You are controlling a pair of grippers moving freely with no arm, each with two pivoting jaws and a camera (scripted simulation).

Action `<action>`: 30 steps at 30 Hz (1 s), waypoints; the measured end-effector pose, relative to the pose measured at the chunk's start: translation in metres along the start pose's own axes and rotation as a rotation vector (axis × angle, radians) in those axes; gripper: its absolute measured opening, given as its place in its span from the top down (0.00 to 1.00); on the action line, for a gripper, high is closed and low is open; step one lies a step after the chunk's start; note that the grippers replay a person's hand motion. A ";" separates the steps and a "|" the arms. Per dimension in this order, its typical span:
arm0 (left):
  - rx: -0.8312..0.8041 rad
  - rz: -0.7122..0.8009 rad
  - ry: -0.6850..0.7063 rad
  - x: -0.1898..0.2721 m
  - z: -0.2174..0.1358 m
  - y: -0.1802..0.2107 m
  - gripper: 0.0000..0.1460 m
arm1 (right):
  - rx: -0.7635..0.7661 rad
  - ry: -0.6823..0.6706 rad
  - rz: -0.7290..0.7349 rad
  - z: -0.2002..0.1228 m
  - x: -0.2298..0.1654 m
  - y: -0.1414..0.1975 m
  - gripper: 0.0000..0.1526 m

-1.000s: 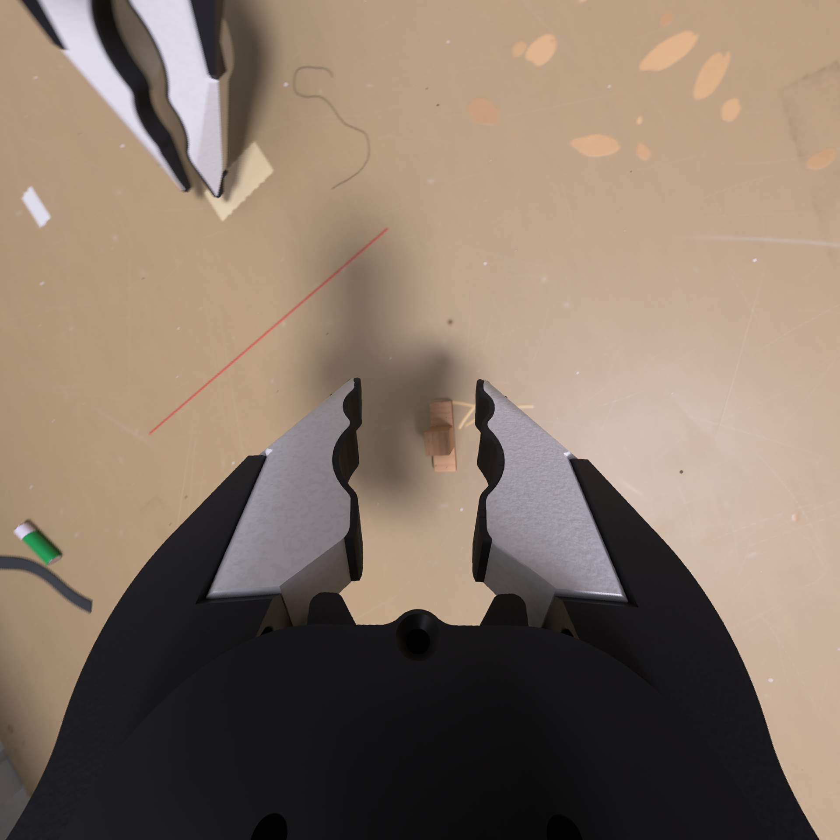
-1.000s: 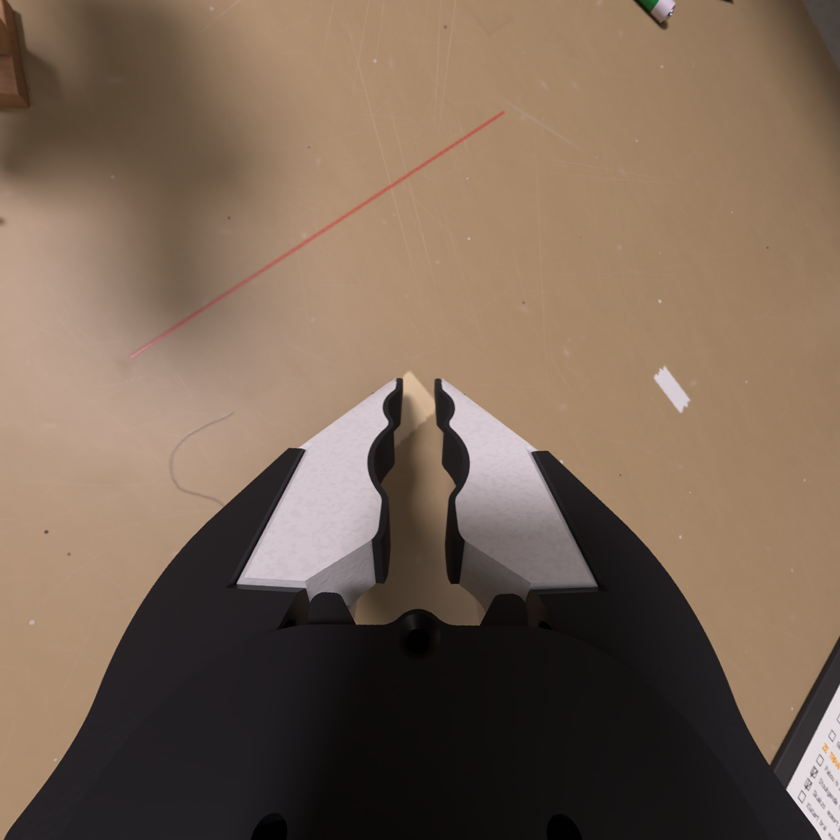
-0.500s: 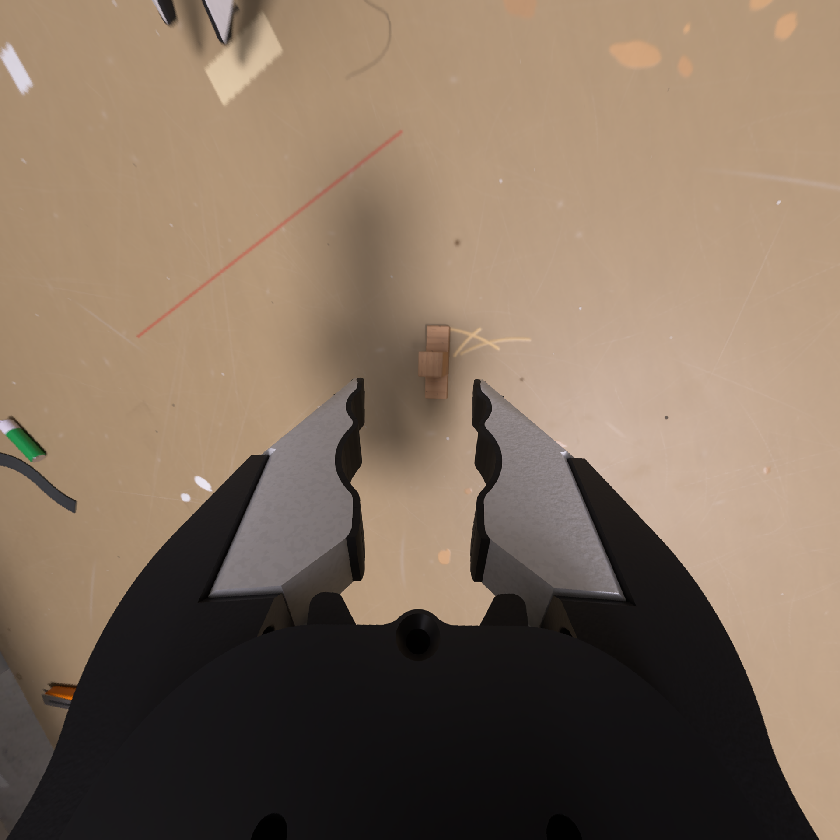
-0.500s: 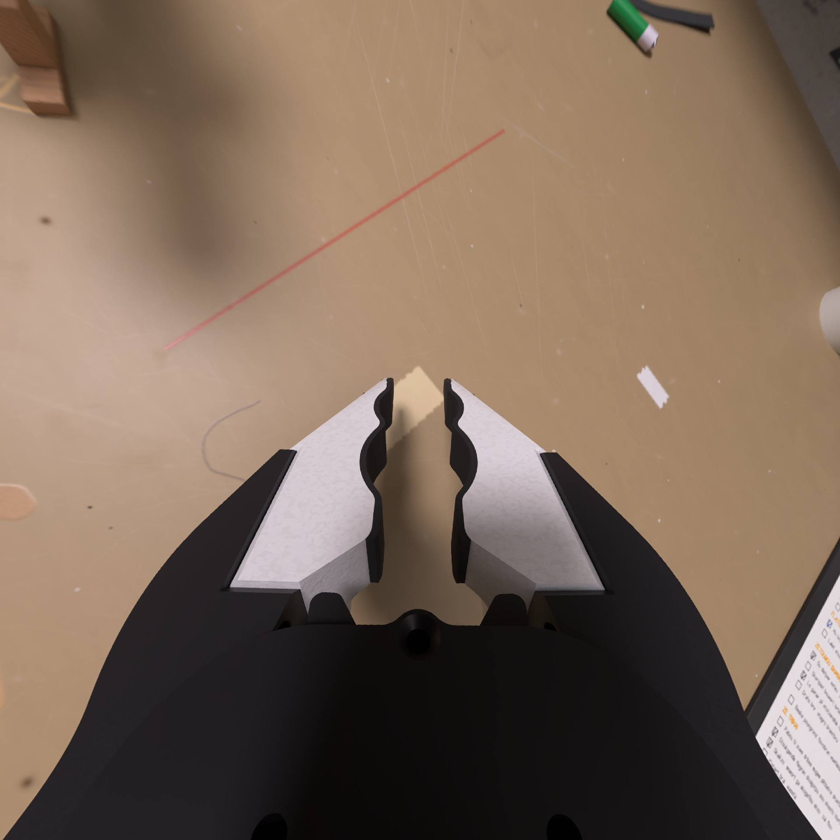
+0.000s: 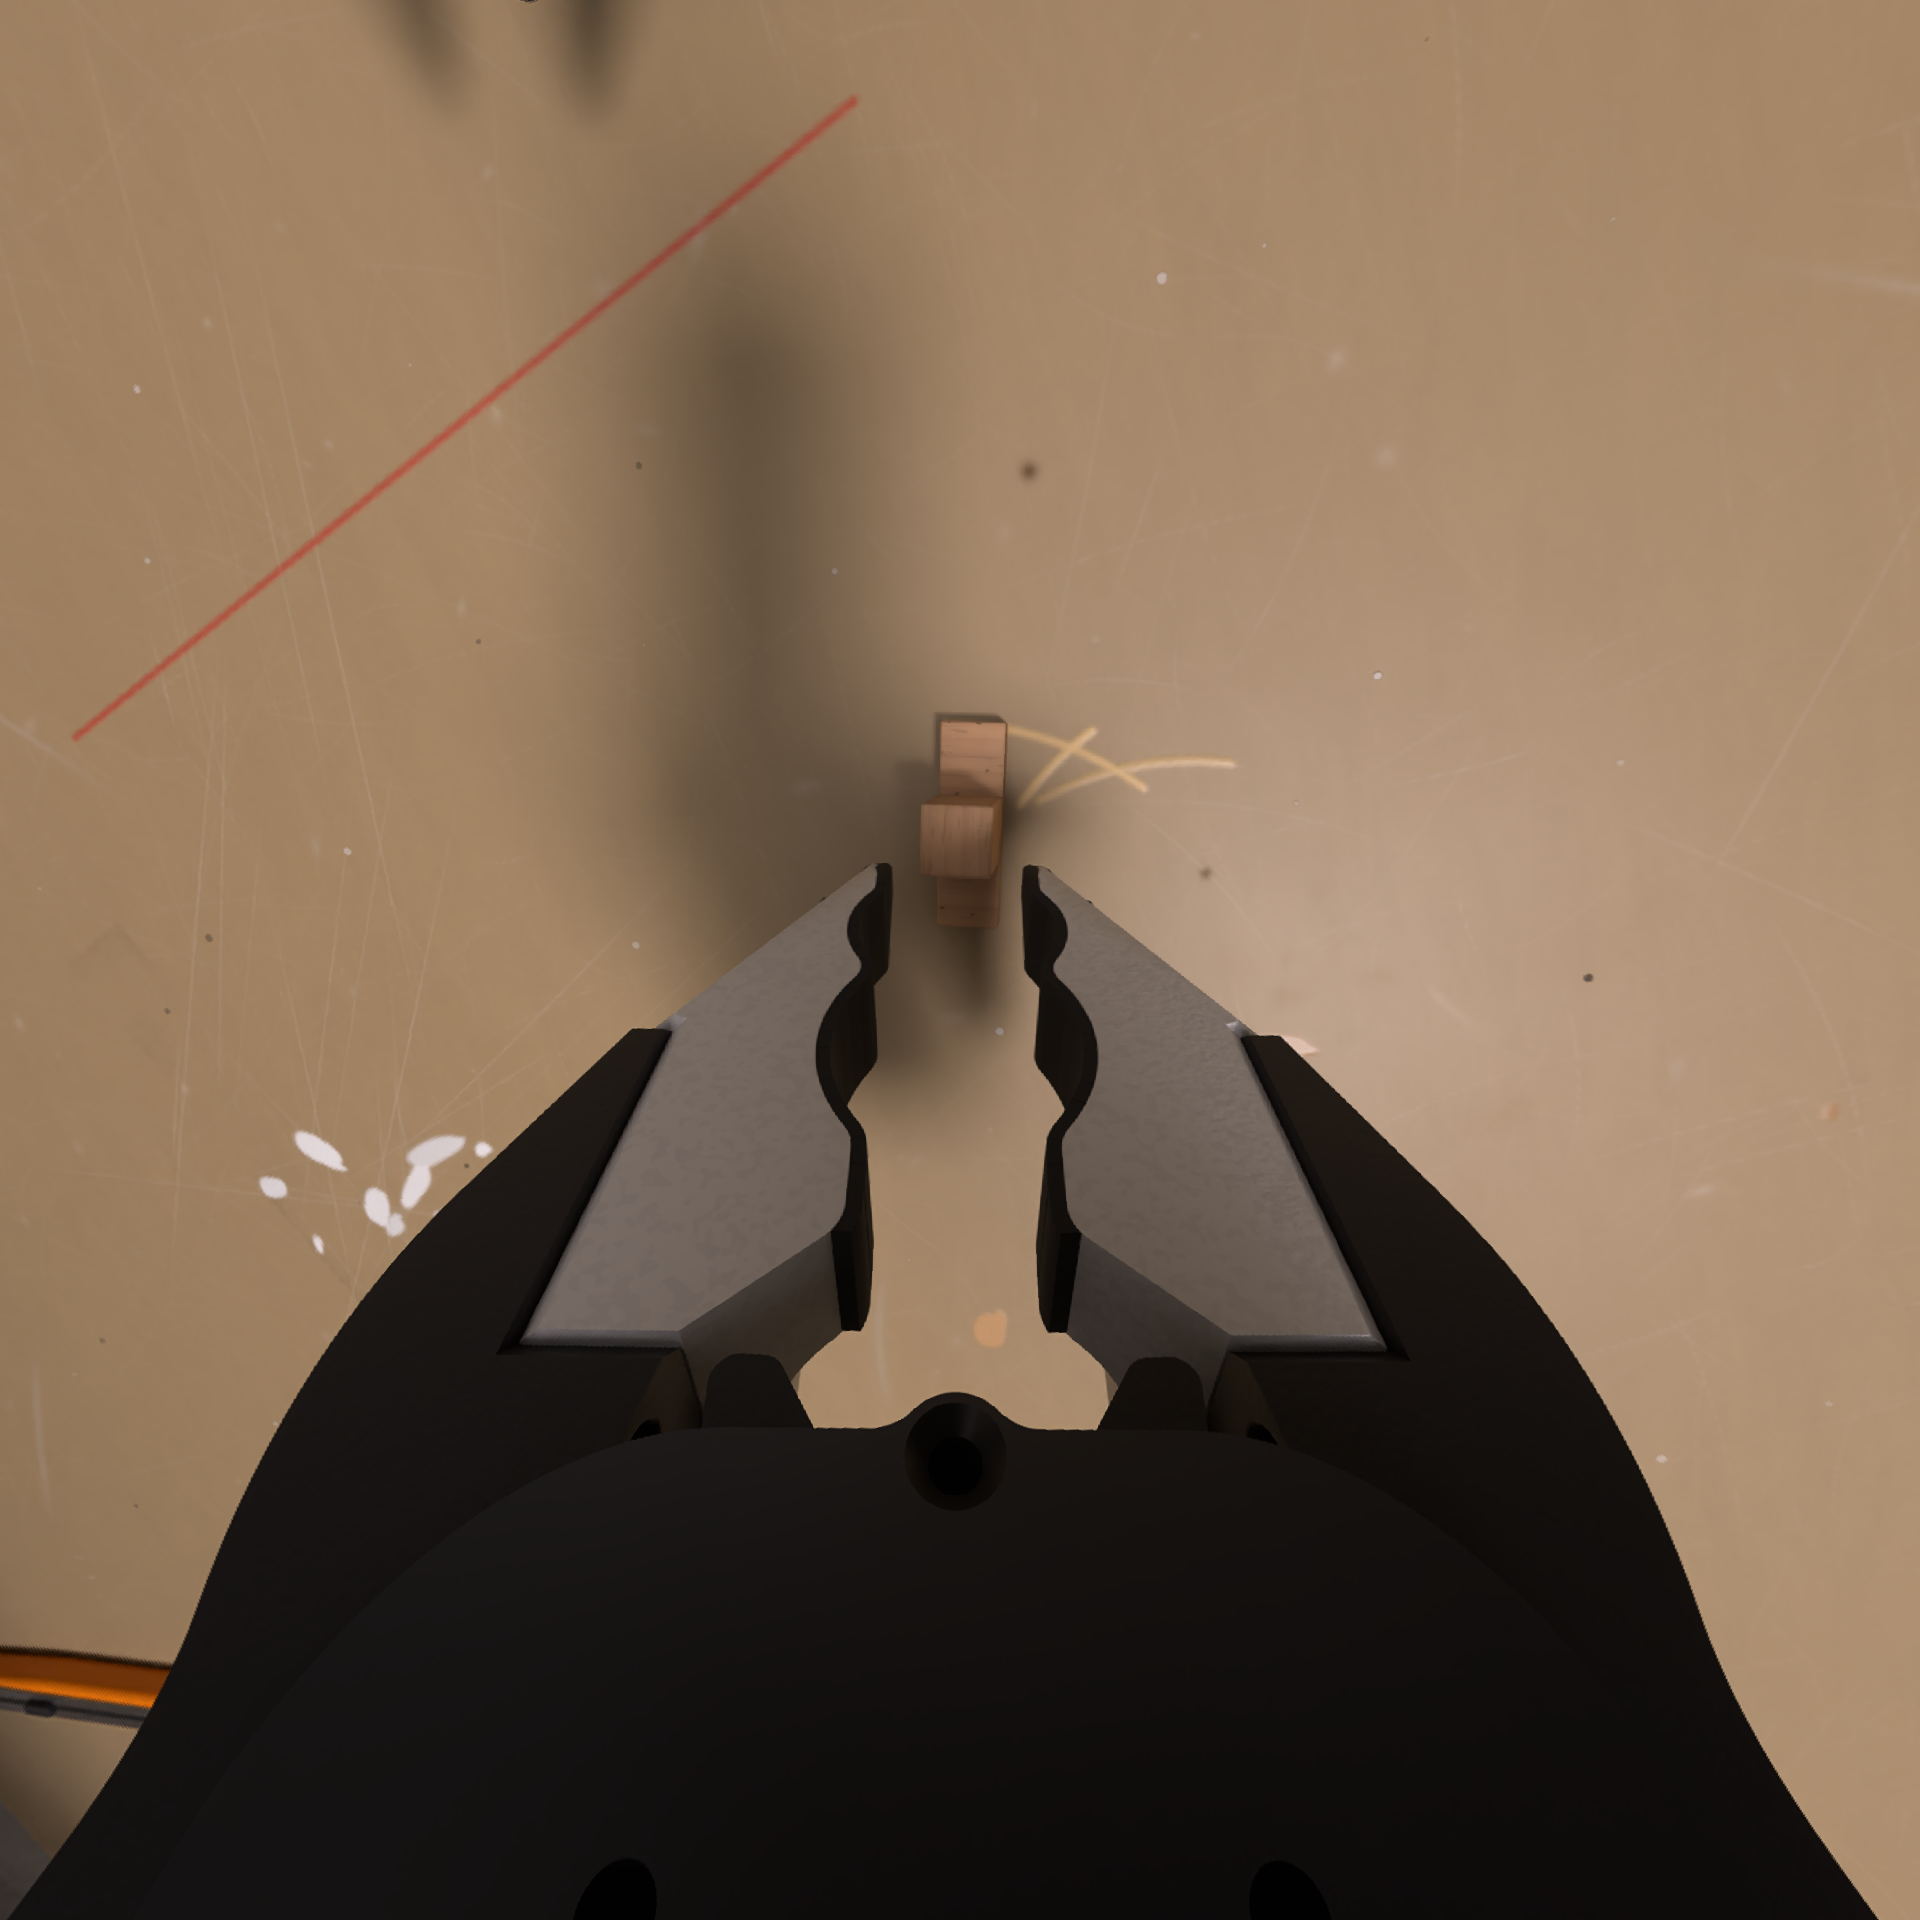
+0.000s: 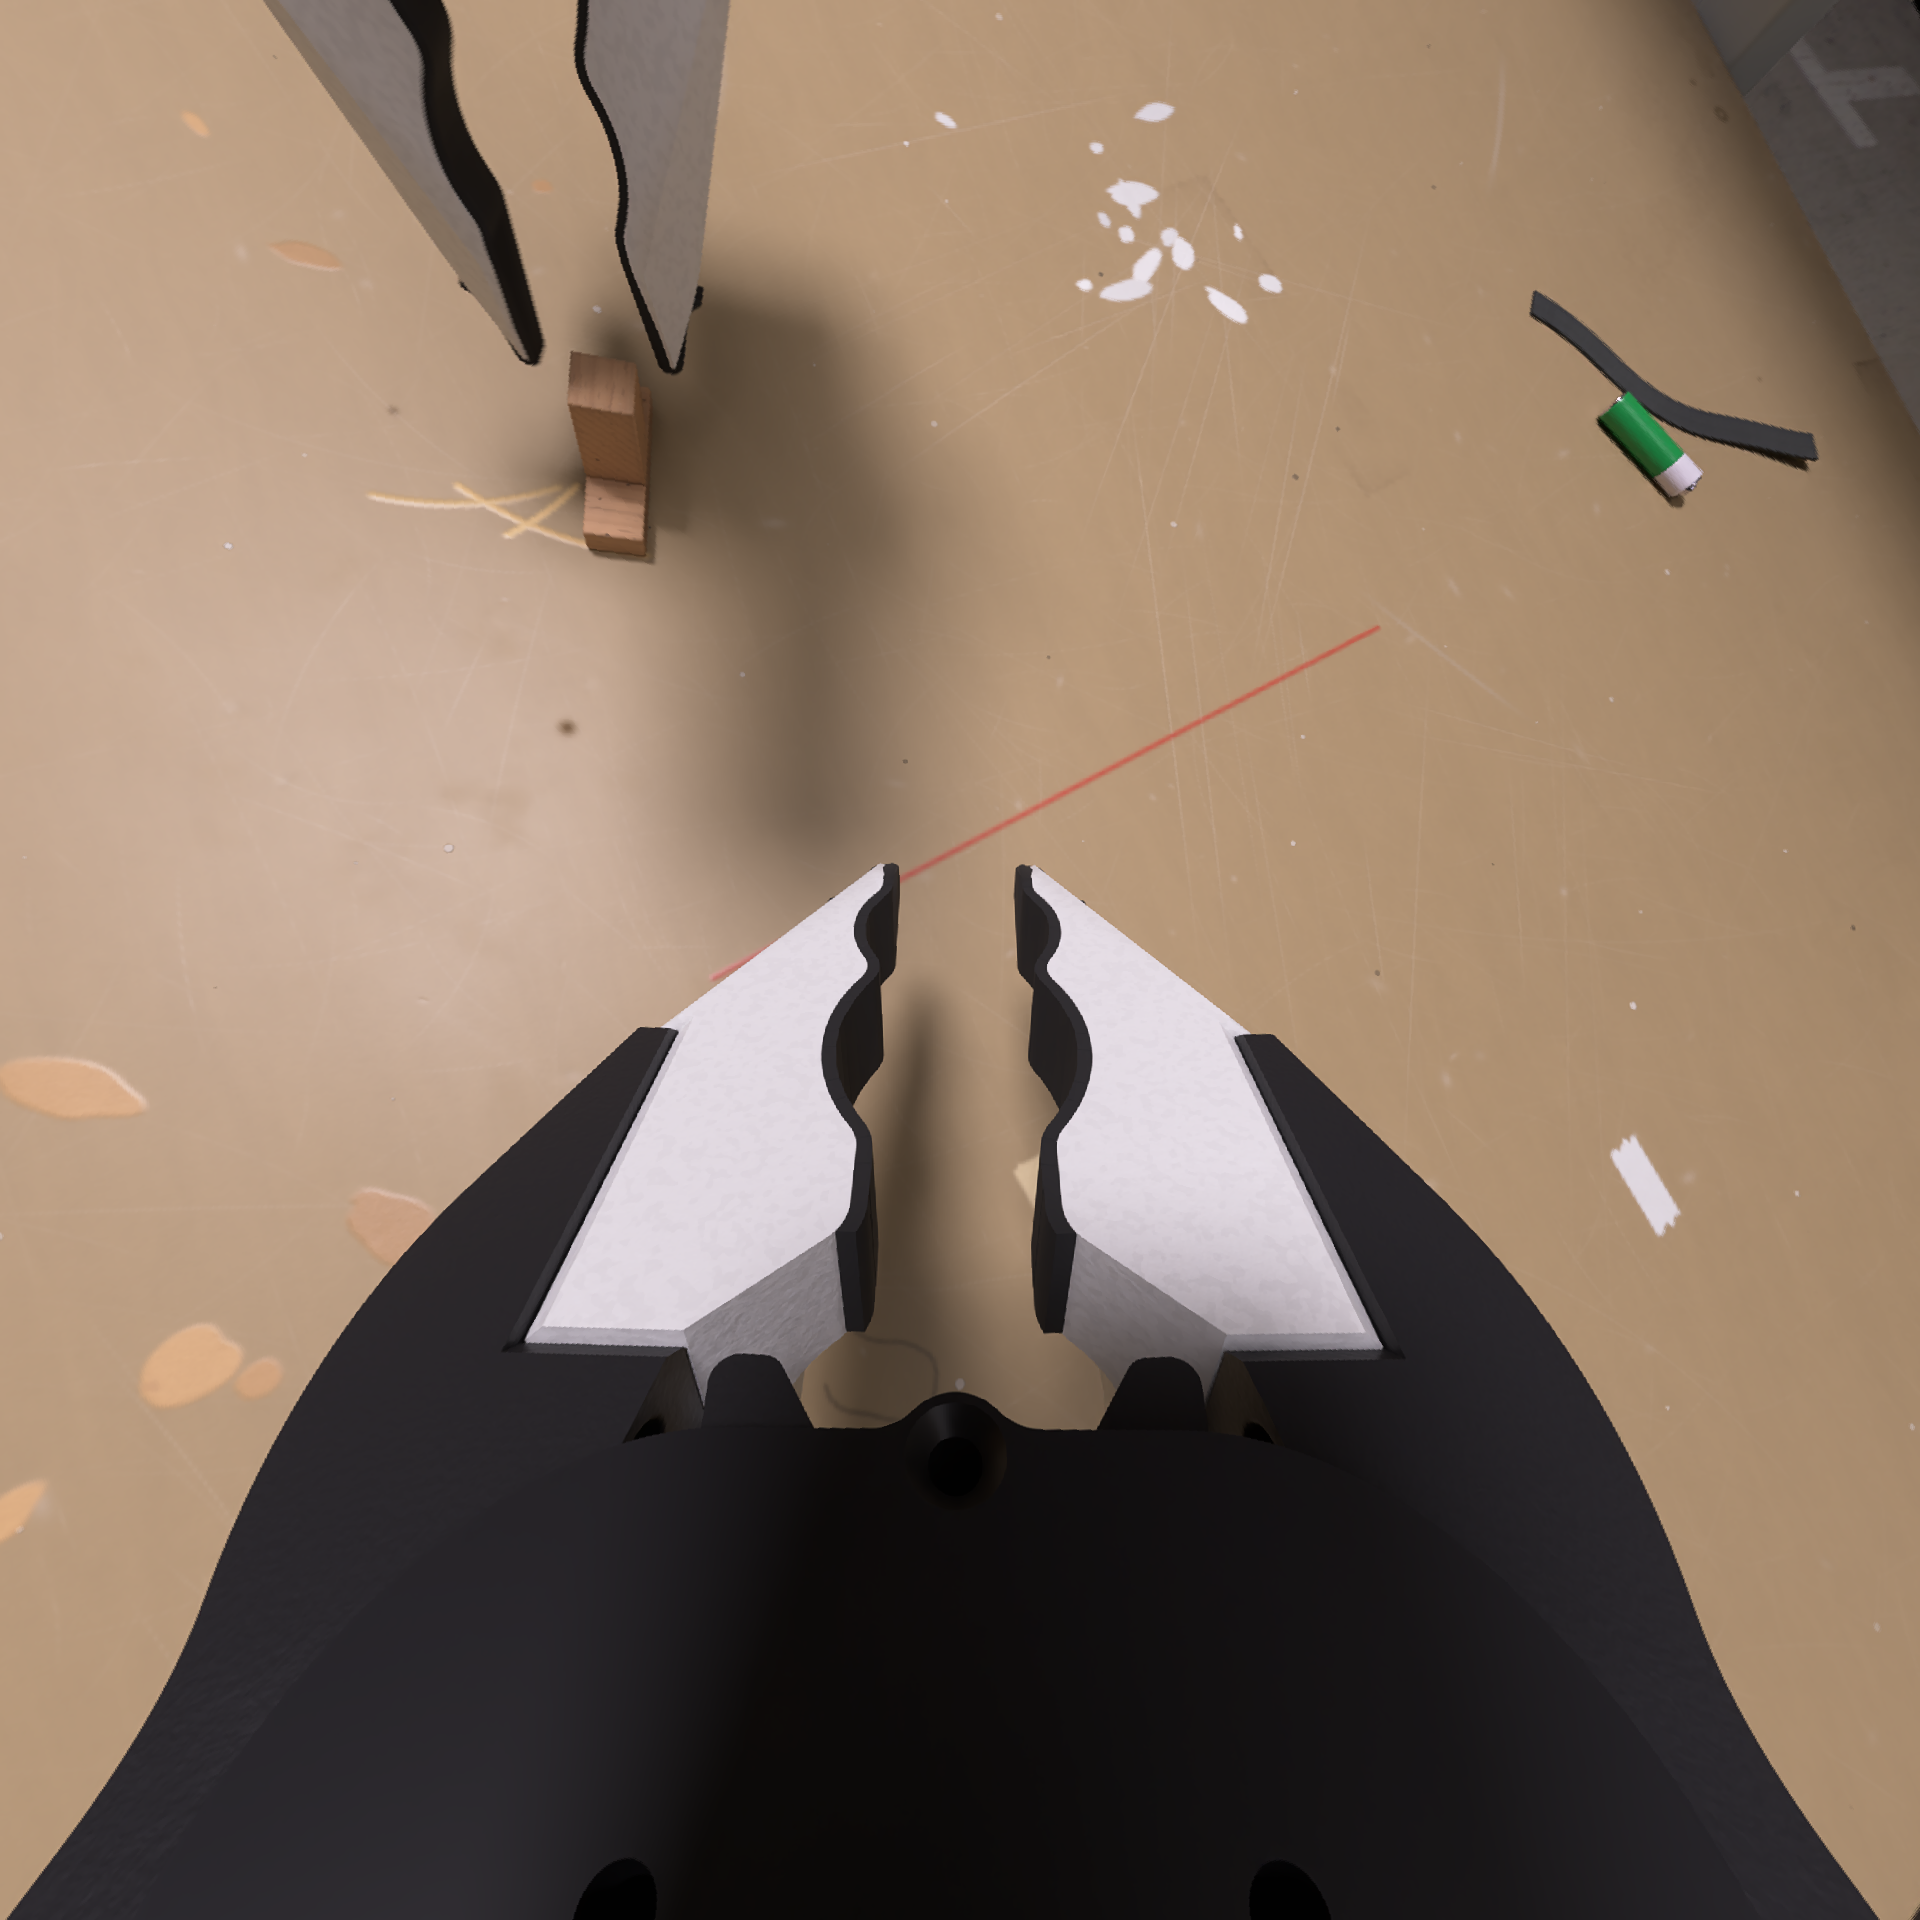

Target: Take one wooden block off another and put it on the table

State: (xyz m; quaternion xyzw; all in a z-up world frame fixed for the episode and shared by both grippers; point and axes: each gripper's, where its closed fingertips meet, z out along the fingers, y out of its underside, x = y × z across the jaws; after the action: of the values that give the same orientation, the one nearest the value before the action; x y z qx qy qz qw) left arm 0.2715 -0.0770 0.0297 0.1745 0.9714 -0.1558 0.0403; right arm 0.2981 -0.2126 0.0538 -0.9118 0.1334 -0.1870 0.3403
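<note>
Two light wooden blocks are stacked on the tan table. The upper block (image 5: pixel 961 840) stands on the longer lower block (image 5: pixel 971 753); the right wrist view shows the upper block (image 6: pixel 608 416) on the lower block (image 6: pixel 615 514) from the side. My left gripper (image 5: pixel 956 873) is open and empty, its tips just above the upper block, not touching it. It also shows in the right wrist view (image 6: pixel 601 358), pointing down over the stack. My right gripper (image 6: pixel 956 873) is open and empty, well away from the blocks.
A thin red line (image 6: pixel 1143 748) crosses the table between the grippers. A green and white cylinder (image 6: pixel 1647 447) and a black strip (image 6: pixel 1662 384) lie far right. White paint specks (image 6: pixel 1143 239) and a white tape scrap (image 6: pixel 1645 1184) mark the surface. An orange-edged object (image 5: pixel 73 1683) sits at the left edge.
My left gripper has come closer over the stack and its jaws have narrowed by about half. My right gripper has drawn back and turned, opening slightly; the stack and left gripper now show in its view.
</note>
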 end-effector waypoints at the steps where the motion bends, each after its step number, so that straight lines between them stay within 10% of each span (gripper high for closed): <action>1: -0.003 0.005 0.000 -0.001 0.002 0.000 0.85 | -0.001 -0.003 -0.003 0.001 -0.001 0.000 0.86; 30: -0.023 -0.062 -0.075 -0.013 0.009 0.009 0.89 | -0.120 -0.184 0.035 0.027 -0.027 0.024 0.89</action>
State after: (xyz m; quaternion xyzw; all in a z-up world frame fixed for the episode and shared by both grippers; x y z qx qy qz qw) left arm 0.2870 -0.0761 0.0198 0.1382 0.9759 -0.1522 0.0737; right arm 0.2825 -0.2045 0.0120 -0.9414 0.1286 -0.0881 0.2990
